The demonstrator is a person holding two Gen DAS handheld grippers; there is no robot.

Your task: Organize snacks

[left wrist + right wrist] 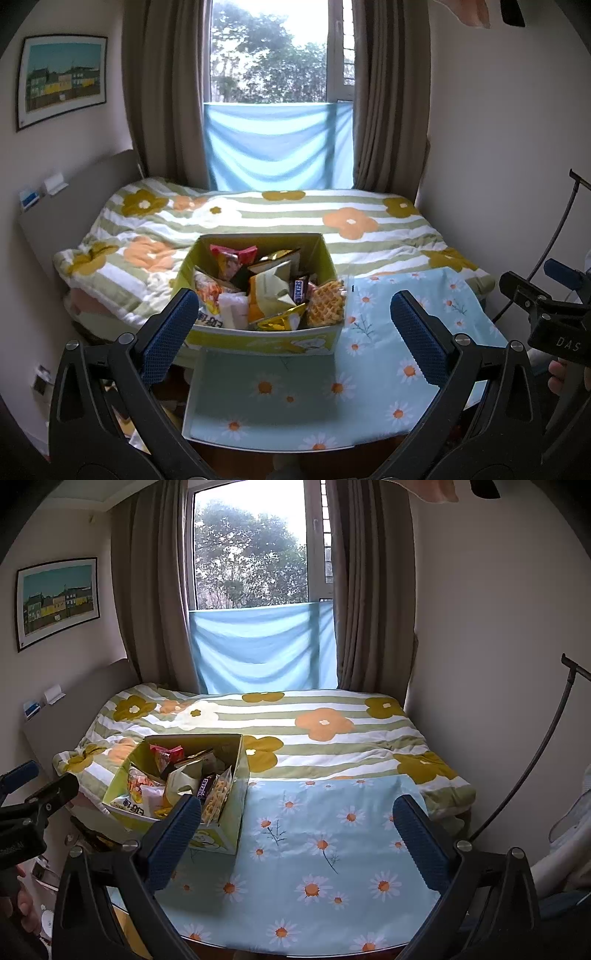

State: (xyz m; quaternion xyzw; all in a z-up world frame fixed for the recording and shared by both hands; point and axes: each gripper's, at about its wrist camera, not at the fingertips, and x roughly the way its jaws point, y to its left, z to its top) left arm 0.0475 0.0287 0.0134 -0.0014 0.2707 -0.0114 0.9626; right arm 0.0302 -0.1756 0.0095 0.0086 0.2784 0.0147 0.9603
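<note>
Hiding part of the snack box (258, 338), the left gripper (295, 339) hangs wide and holds nothing; the box sits just ahead of it. The right gripper (295, 843) is wide and empty too, with the box (207, 840) ahead to its left. Most wrappers are too crumpled to read. A daisy cloth (332, 849) covers the table by the bed (332, 738) and window (251, 554).
</note>
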